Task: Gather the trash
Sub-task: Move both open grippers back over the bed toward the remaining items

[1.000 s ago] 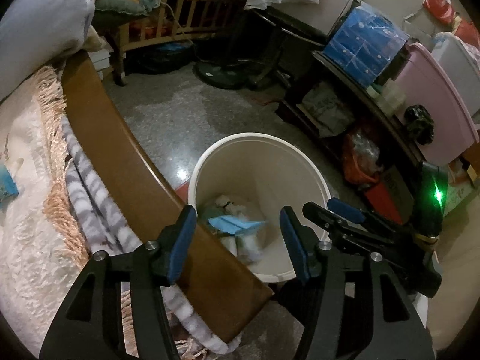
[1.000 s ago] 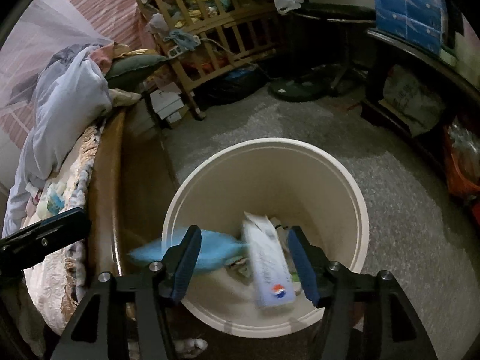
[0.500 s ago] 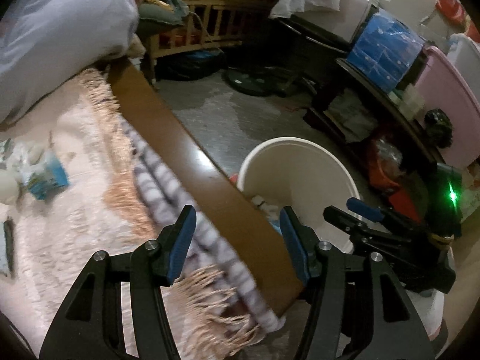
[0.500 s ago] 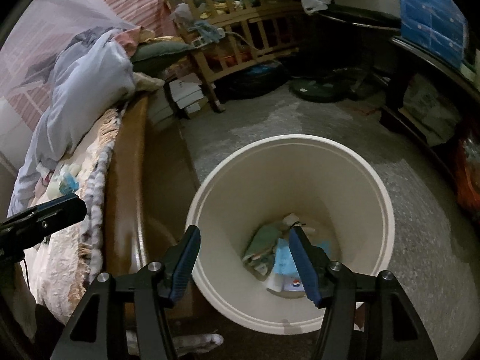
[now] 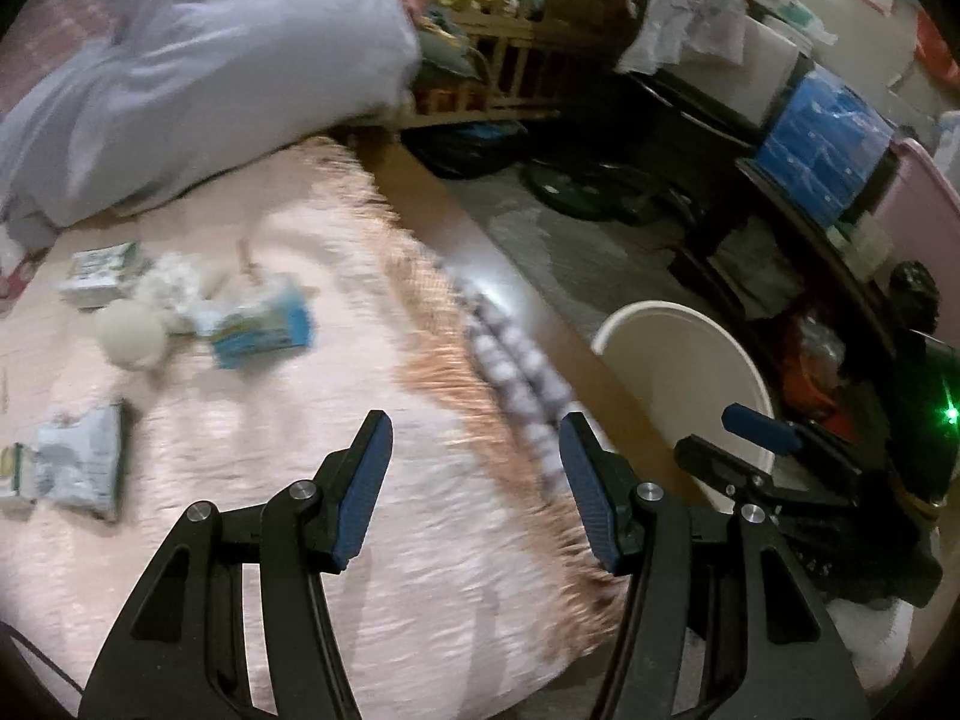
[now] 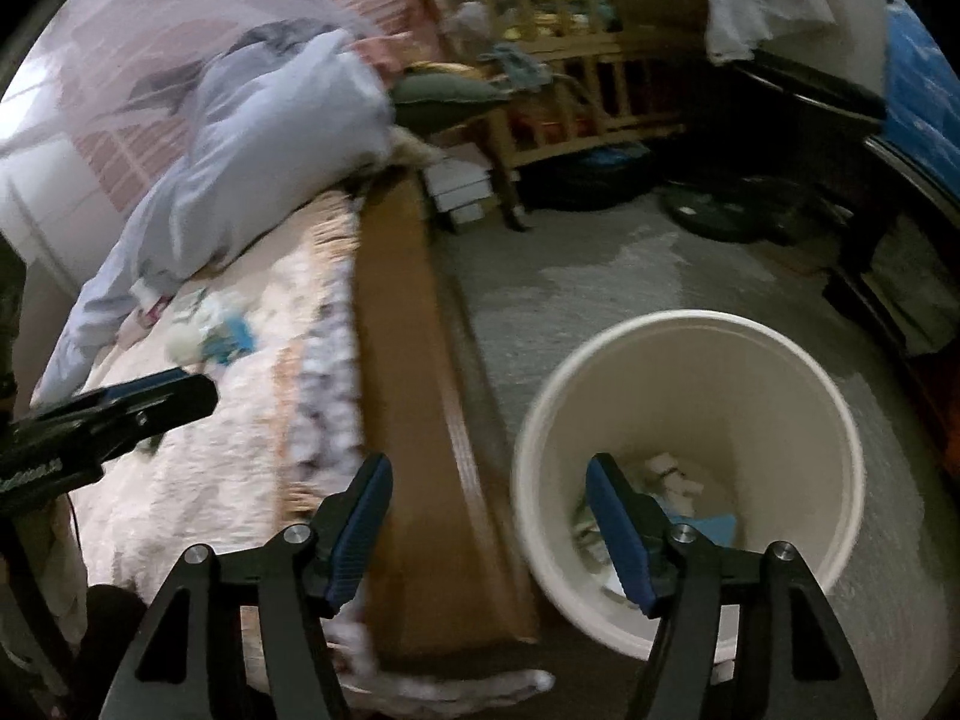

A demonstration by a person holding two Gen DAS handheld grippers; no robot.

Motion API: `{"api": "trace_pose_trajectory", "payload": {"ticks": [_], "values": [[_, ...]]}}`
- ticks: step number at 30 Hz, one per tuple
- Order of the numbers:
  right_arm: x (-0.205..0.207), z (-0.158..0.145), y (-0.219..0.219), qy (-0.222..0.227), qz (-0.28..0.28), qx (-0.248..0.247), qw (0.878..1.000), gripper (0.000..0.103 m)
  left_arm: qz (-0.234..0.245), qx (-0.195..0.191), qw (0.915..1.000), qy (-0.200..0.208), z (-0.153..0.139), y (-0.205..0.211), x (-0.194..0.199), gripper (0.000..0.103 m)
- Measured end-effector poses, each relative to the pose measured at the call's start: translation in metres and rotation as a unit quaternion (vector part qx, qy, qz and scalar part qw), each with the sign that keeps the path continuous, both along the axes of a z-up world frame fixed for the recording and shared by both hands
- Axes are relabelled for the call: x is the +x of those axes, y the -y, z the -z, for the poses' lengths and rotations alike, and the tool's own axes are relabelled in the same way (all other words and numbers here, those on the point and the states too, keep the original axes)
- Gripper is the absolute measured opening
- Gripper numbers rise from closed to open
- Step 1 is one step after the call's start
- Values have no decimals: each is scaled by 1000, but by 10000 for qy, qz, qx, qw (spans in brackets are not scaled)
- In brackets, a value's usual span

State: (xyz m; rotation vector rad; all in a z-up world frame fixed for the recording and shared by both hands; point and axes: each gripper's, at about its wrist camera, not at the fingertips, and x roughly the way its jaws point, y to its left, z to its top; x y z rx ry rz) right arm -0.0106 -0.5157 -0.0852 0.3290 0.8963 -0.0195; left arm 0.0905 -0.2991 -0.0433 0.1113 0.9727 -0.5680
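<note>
Cluttered bedroom, dim light, both views smeared by motion. Pink bedspread (image 5: 336, 420) fills the left of the left-wrist view, a pale blue quilt (image 5: 198, 72) heaped at 11 o'clock.

Trash on the spread, left to right: a grey wrapper (image 5: 75, 462) at 9 o'clock near the frame edge; a green-and-white box (image 5: 99, 273) at 10 o'clock; a white ball (image 5: 129, 333) just beside it; crumpled tissue (image 5: 174, 285) touching the ball; a blue-and-white carton (image 5: 261, 327) just right of those. All lie well apart from the grippers.

Left gripper (image 5: 474, 492) hangs over the spread near its fringed edge (image 5: 456, 354), jaws apart, nothing between them.

Brown bed rail (image 6: 414, 396) runs from 12 to 6 o'clock through the right-wrist view, between bed and floor (image 6: 600, 300).

Right gripper (image 6: 489, 525) sits above the rail and the near side of the bin (image 6: 780, 396), jaws apart and just widened, holding nothing. Its right finger overlaps the bin's mouth.

White bin stands on the floor just beside the rail, at 4 o'clock in the right-wrist view. Inside at the bottom: a blue scrap (image 6: 711, 525) and white paper bits (image 6: 672, 477), details too blurred to read.

Wooden crib (image 6: 576, 84) stands at 12 o'clock, beyond the bed's far end.
</note>
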Motion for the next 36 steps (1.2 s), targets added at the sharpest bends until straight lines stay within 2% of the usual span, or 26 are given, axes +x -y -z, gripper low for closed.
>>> {"api": "trace_pose_trajectory", "payload": {"ticks": [9,18,26,29,36], "values": [[32,0,-70,-8,-729,189,9972,65,-652,39,9979,22,-2,-76,13,56],[63,7,-138,-151,-1470,177,9889,66,-1479,93,9888,-196,18,-167,29,56],[84,15,-190,-255,-2021,1,9790,69,-2236,212,9741,-258,35,-244,51,56],[92,16,-196,-248,-2051,-14,9784,69,-2510,152,9676,-213,34,-267,66,57],[117,14,-195,-239,-1966,-80,9802,69,-3056,335,9511,-303,45,-313,115,57]]}}
